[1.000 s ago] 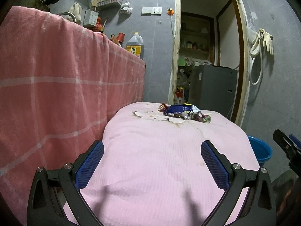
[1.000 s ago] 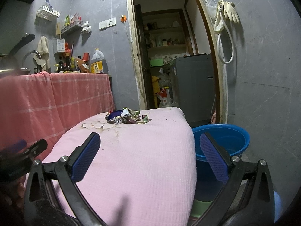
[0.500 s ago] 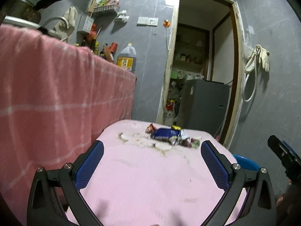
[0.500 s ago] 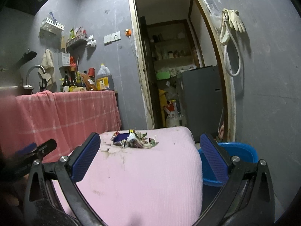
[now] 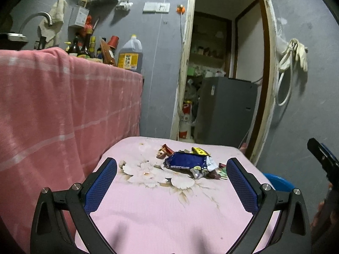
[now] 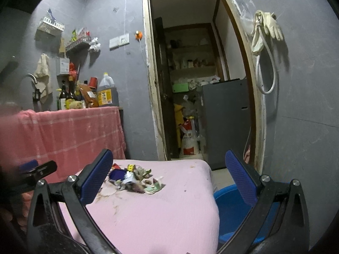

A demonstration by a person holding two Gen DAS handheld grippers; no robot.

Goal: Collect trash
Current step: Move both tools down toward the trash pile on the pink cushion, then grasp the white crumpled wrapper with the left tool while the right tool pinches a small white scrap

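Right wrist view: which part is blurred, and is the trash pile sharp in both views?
Right wrist view: the pink blanket at the far left edge smears out of focus; the trash pile is fairly sharp. Left wrist view: the trash pile is sharp, and the door frame bows from fisheye distortion.

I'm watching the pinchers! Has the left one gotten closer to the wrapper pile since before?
Yes. The left gripper has moved forward toward the wrapper pile on the pink cushion, which now lies almost between its open jaws.
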